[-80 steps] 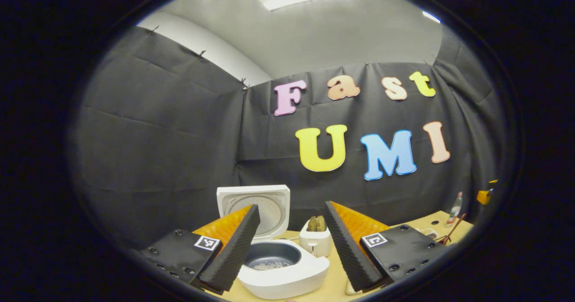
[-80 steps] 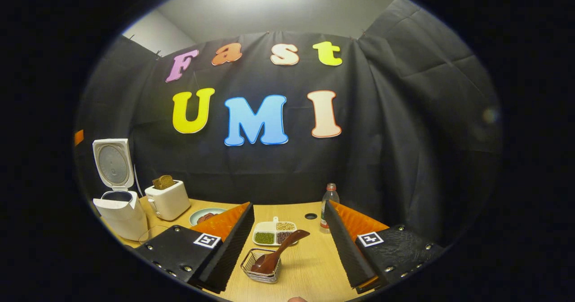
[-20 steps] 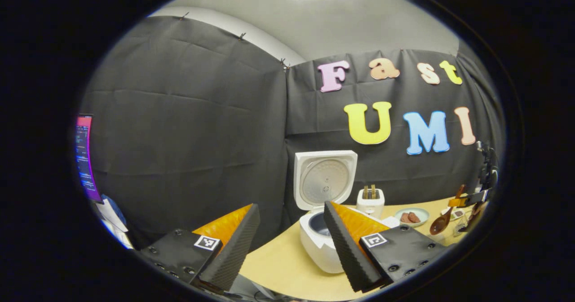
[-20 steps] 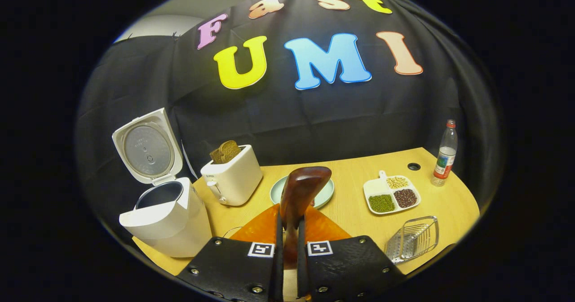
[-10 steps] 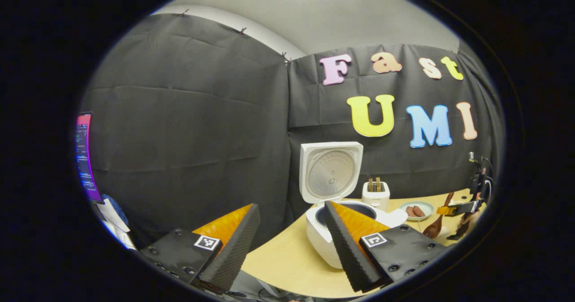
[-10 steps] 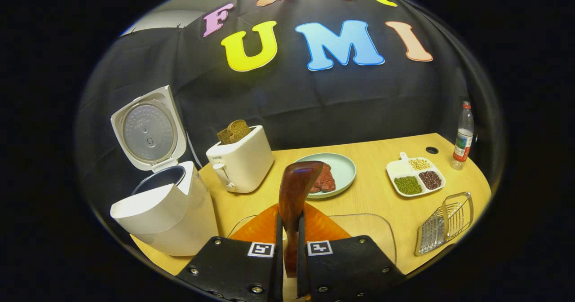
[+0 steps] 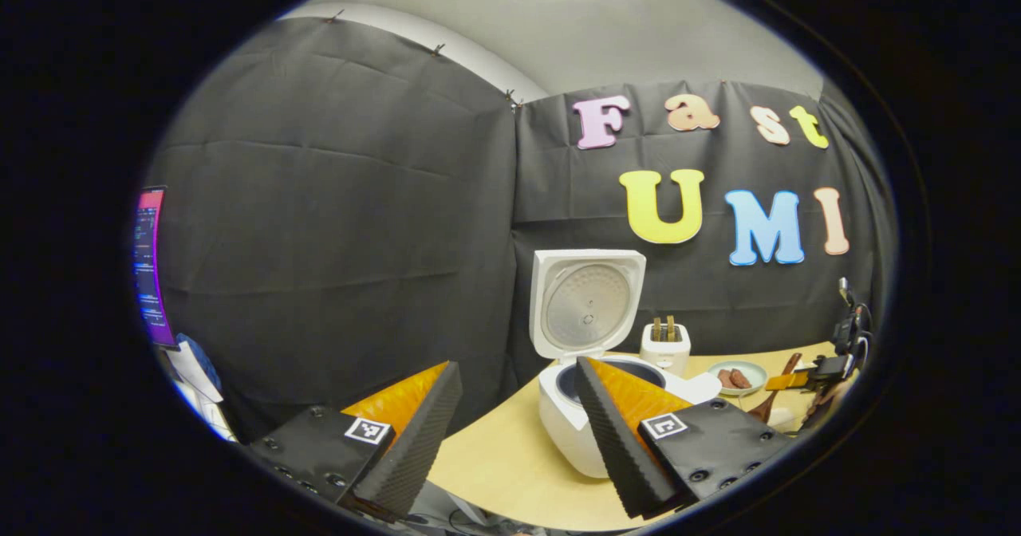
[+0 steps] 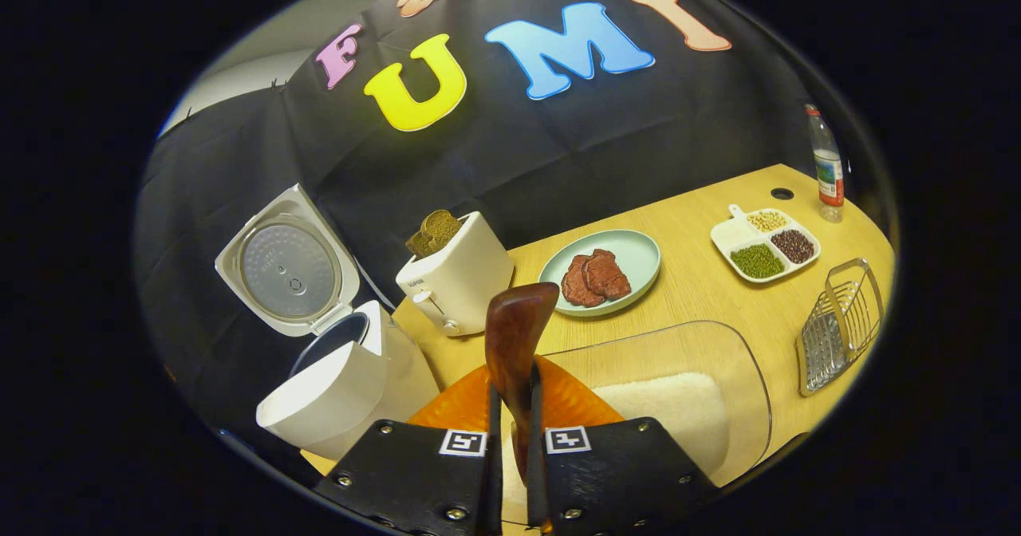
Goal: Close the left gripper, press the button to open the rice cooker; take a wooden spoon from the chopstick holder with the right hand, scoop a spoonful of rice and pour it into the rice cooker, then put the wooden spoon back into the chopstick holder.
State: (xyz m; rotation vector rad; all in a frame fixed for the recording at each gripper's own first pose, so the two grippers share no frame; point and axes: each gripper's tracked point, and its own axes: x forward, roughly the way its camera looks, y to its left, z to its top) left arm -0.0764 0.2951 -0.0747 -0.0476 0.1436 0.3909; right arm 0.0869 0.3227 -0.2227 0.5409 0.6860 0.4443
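My right gripper (image 8: 510,448) is clamped on the wooden spoon (image 8: 514,336) – both fingers press its handle, bowl end standing up at 12 o'clock. I judge it light, stiff and smooth-lacquered, so liable to twist under a load of rice; a hold low on the handle suits. The clear rice container (image 8: 678,396) lies just below at 3 o'clock, the open rice cooker (image 8: 335,392) at 9 o'clock. My left gripper (image 7: 514,424) hangs spread wide, holding nothing – cooker beyond at 1 o'clock
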